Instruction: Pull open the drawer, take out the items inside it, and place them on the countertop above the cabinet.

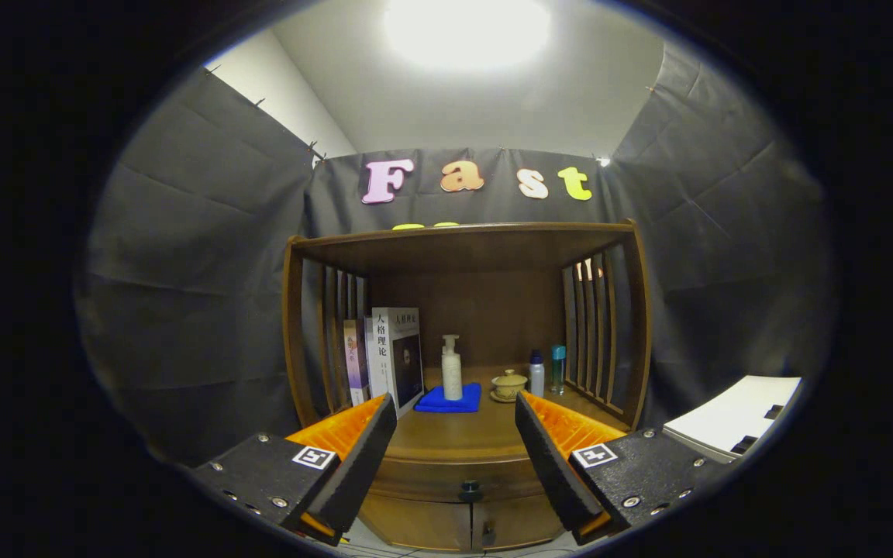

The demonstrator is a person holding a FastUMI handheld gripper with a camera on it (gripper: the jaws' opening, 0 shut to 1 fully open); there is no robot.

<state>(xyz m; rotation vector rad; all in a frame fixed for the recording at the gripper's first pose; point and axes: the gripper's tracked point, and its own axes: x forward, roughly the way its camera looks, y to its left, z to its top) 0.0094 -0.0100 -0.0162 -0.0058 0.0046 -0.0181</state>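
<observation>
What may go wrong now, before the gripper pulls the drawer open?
1. The drawer knob is small and sits low between the open fingers of the gripper; they may close beside it and slip.
2. The pump bottle stands upright on the blue cloth on the countertop; a hard pull might shake and tip it.

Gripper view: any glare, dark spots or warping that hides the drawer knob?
Gripper view: ceiling light blows out overhead; fisheye bends the cabinet posts; the drawer knob sits dim but legible, framed by the open, empty tongs; the countertop is evenly lit.
</observation>
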